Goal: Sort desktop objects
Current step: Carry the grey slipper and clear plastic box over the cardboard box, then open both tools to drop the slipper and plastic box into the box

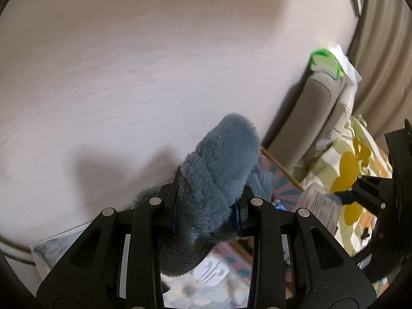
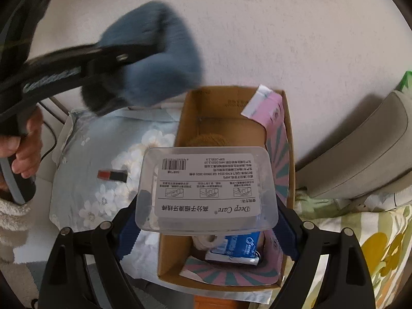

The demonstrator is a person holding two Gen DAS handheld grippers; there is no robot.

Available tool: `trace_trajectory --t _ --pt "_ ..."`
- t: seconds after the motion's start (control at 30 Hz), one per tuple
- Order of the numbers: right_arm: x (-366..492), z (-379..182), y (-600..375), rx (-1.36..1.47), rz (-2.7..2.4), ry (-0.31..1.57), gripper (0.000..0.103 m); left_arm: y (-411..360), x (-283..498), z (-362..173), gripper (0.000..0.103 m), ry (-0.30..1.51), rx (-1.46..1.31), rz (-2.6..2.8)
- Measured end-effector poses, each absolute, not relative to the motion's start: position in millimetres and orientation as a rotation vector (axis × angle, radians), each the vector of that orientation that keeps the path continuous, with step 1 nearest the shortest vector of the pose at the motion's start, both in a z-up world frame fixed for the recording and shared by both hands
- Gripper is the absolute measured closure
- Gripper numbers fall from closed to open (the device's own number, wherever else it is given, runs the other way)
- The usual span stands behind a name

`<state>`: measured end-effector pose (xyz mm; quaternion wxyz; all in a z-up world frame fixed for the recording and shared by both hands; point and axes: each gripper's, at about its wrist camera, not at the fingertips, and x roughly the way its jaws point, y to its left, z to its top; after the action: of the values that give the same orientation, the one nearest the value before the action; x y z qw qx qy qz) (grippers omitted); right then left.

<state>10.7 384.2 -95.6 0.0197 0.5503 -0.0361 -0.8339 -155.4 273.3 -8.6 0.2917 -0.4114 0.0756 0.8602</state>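
Observation:
My left gripper (image 1: 207, 206) is shut on a blue-grey plush item (image 1: 221, 159), which hangs in the air in front of a pale wall. In the right wrist view that plush item (image 2: 154, 59) and the left gripper (image 2: 139, 56) appear blurred at the upper left. My right gripper (image 2: 207, 229) is shut on a clear plastic box (image 2: 208, 188) with a white "Deep Care" label. It holds the box above an open cardboard box (image 2: 180, 128). Inside lie a pink and teal patterned pack (image 2: 276, 139), a blue packet (image 2: 237, 247) and something brown and fuzzy (image 2: 208, 139).
The cardboard box stands on a pale floral cloth (image 2: 103, 141) with a small red and black item (image 2: 112, 176) on it. A grey cushion (image 2: 360, 149) leans at the right over a yellow-flowered cloth (image 2: 373, 244). A person's hand (image 2: 23, 149) grips the left handle.

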Motion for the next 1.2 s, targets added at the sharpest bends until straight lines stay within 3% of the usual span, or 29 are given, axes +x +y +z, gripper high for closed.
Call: trace_trajectory --t 0.4,0.9,0.97,1.0,1.03,1.1,1.13,1.2 --pt "1.6 -131.3 400.8 1.742 -2.501 -0.162 0.017 353.6 -175.8 -67.8 0.076 0.299 -1.196 2.196" --pt "-6.5 -142.3 401.1 1.781 -2.469 -0.213 0.017 343.8 -175.5 -79.0 0.072 0.321 -1.241 2.204" --pt "-7.9 -145.3 402.4 1.807 -2.467 -0.234 0.017 343.2 -175.5 -78.2 0.061 0.315 -1.252 2.198" --pt "-8.0 -146.8 403.2 1.819 -2.463 -0.252 0.016 342.5 -175.5 -77.7 0.047 0.309 -1.260 2.198" --pt "-7.8 -147.8 404.5 1.818 -2.466 -0.279 0.016 341.8 -175.3 -77.0 0.025 0.303 -1.261 2.201" --pt "-5.5 -146.1 406.9 1.778 -2.505 -0.304 0.011 338.9 -173.5 -72.3 0.001 0.290 -1.242 2.232" --pt "-4.0 -143.9 408.0 1.755 -2.535 -0.310 0.002 338.1 -172.6 -70.5 0.001 0.290 -1.235 2.240" --pt "-0.8 -140.1 411.0 1.731 -2.570 -0.324 0.001 337.4 -171.1 -66.8 0.001 0.300 -1.231 2.238"
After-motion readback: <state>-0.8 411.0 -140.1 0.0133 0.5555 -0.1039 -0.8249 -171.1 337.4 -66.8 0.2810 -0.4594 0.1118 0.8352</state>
